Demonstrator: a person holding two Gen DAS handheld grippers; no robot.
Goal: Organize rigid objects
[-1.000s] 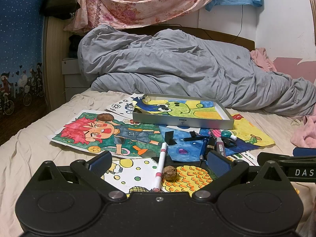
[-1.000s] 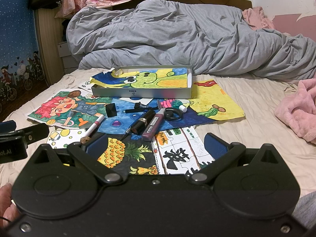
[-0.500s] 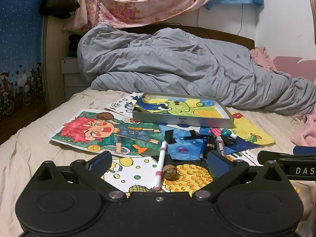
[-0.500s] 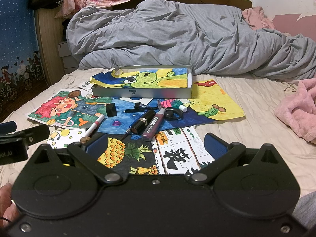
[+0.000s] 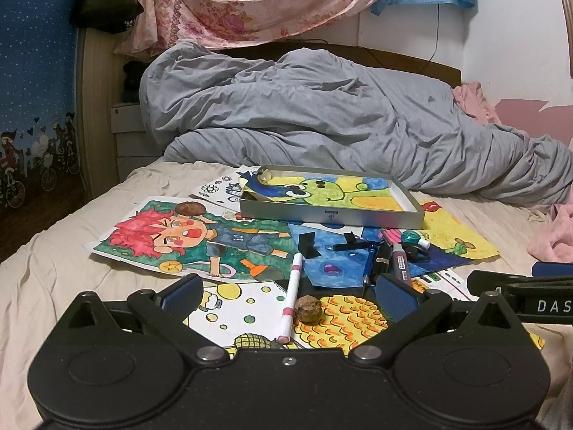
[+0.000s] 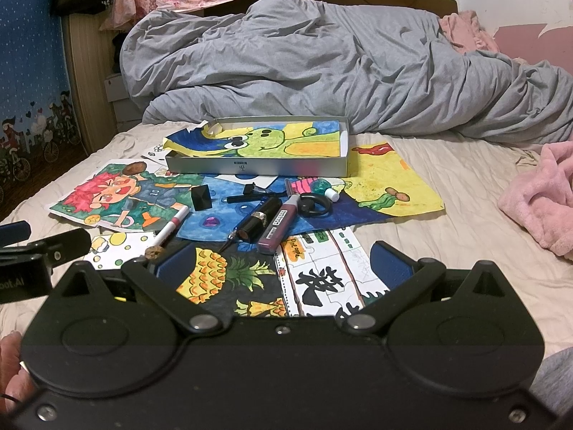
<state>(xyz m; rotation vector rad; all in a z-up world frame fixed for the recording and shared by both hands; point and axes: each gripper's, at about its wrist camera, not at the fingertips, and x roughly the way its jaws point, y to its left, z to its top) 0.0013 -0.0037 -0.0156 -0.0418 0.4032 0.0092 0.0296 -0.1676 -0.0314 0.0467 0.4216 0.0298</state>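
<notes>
Left wrist | left claw (image 5: 288, 295) wide, empty | right claw (image 6: 283, 263) wide | walnut (image 5: 308, 308) brown, wrinkled, round

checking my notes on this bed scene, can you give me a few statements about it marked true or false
1. Both claws, left claw and right claw, are open and hold nothing. True.
2. The silver tray holds the pens. False: it holds only a frog drawing; the pens lie on the drawings in front of it.
3. The walnut touches the white marker. True.
4. The purple tube stands upright. False: it lies flat.
</notes>
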